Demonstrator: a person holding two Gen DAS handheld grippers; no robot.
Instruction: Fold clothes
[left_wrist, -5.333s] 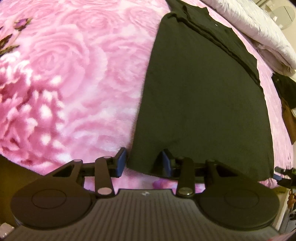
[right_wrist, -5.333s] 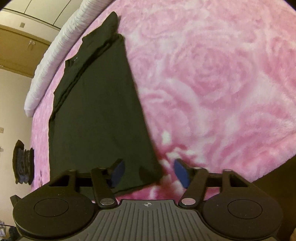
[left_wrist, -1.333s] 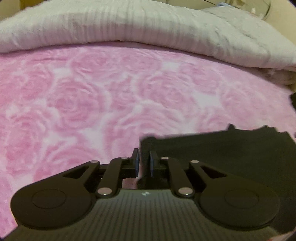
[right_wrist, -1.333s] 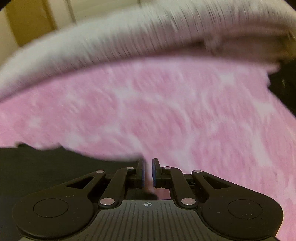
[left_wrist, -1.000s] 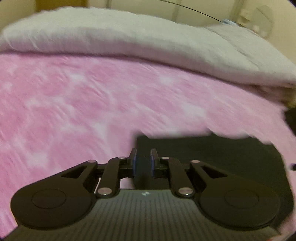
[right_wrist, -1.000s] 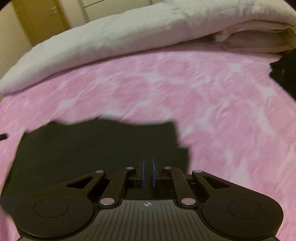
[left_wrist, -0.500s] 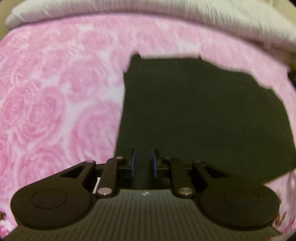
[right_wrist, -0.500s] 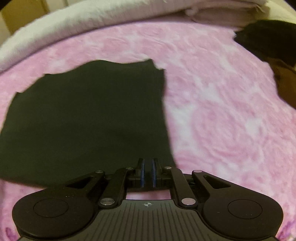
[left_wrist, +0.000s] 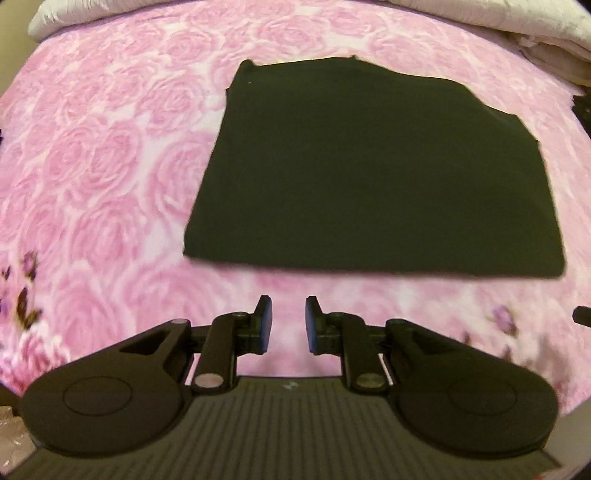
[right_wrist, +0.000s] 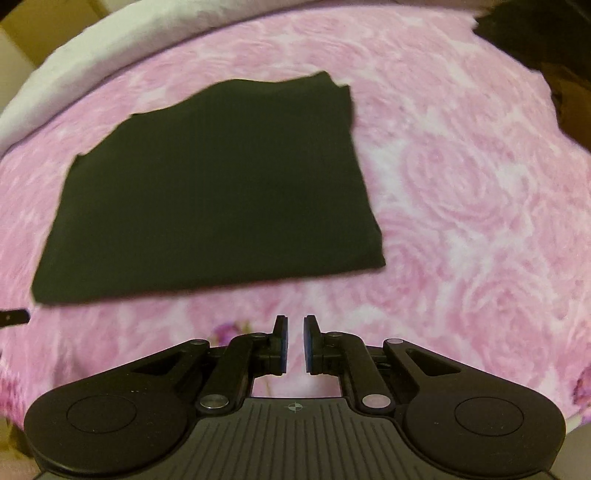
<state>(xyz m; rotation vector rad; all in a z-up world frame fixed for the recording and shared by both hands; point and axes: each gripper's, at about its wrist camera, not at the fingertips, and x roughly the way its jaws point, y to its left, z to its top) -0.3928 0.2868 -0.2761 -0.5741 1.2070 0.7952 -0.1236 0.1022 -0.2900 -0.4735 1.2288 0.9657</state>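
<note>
The left gripper hovers over the pink rose-print blanket, its jaws spread with a clear gap and nothing between them; bare blanket shows through the gap. Just beyond its fingertips, but apart from them, lies the black garment, folded into a flat, roughly rectangular block with a straight near edge and an uneven, stepped far edge. It sits toward the middle of the blanket, closer to the far side than to the near edge, with pink pile visible all round it. Along the far edge of the blanket runs a rolled white duvet. In the right wrist view the garment lies left of centre, its near right corner not far ahead of the right gripper. That gripper's jaws stand only slightly apart, a narrow slit between the blue pads, and they pinch nothing; the blanket shows below them. At the far right corner of the blanket a heap of dark cloth rests beside something brown, too blurred to tell what. The duvet curves along the far left edge in this view.
</note>
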